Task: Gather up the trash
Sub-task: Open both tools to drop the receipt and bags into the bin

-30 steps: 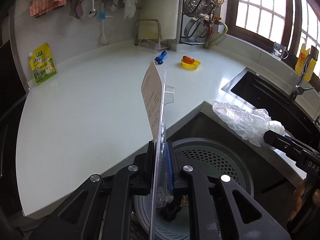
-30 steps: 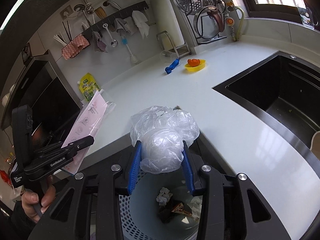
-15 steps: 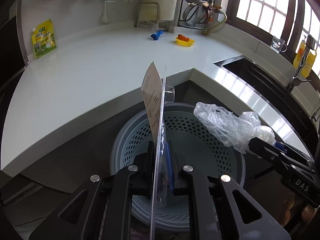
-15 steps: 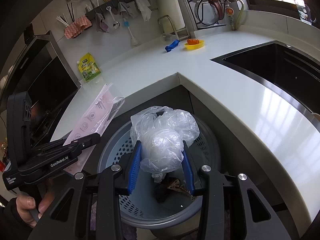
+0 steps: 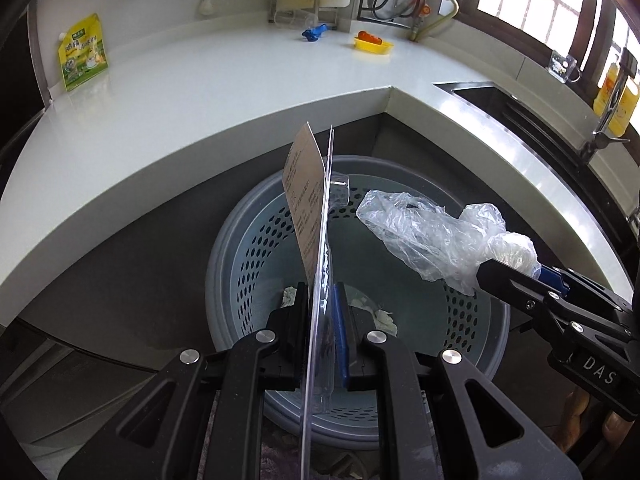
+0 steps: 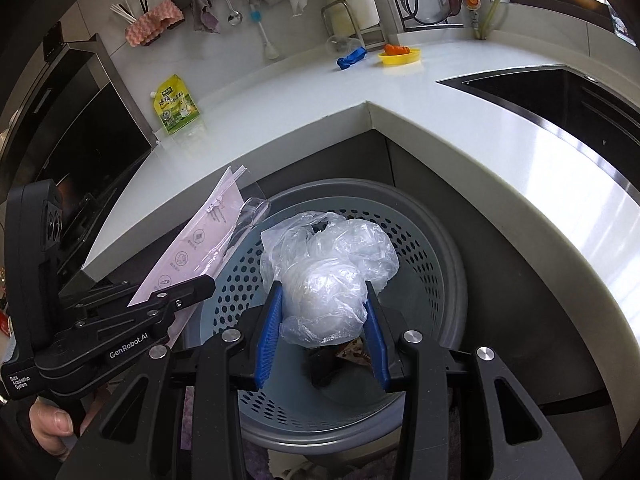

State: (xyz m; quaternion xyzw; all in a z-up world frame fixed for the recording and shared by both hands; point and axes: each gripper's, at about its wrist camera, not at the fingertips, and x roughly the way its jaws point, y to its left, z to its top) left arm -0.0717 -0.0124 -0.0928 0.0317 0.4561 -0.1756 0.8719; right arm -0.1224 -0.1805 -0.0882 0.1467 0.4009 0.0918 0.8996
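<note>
Clamping a flat clear blister pack (image 5: 318,280) edge-on, the left hand-held gripper (image 5: 322,320) has its jaws pressed together on the pack's lower part, with the printed card backing standing up above the fingers. Beside it, to its right, the right hand-held gripper (image 6: 322,328) is closed on a crumpled clear plastic bag (image 6: 326,276); the blue pads (image 6: 267,336) squeeze the bag's bunched middle while its loose end puffs out beyond the fingertips. A person's thumb and fingers (image 6: 52,426) wrap the left tool's handle at the lower edge of the right wrist view.

Directly beneath both hand-held grippers sits a round grey perforated bin (image 5: 472,312). The pack and the bag both hang over its open mouth, touching neither rim nor bottom as far as I can see. Some pale scraps (image 5: 372,308) and darker bits of rubbish (image 6: 354,354) lie at the bottom, under the fingertips.

Beyond the bin, ahead of both hand-held grippers, the white bench (image 5: 200,92) wraps around the corner. Far across it are a blue item (image 6: 352,58) and a yellow dish (image 6: 400,56) holding something orange, close together. Well off to the left, against the wall, leans a yellow-green pouch (image 5: 82,52). Off to the right, a dark sink (image 6: 560,88) is sunk into the bench.
</note>
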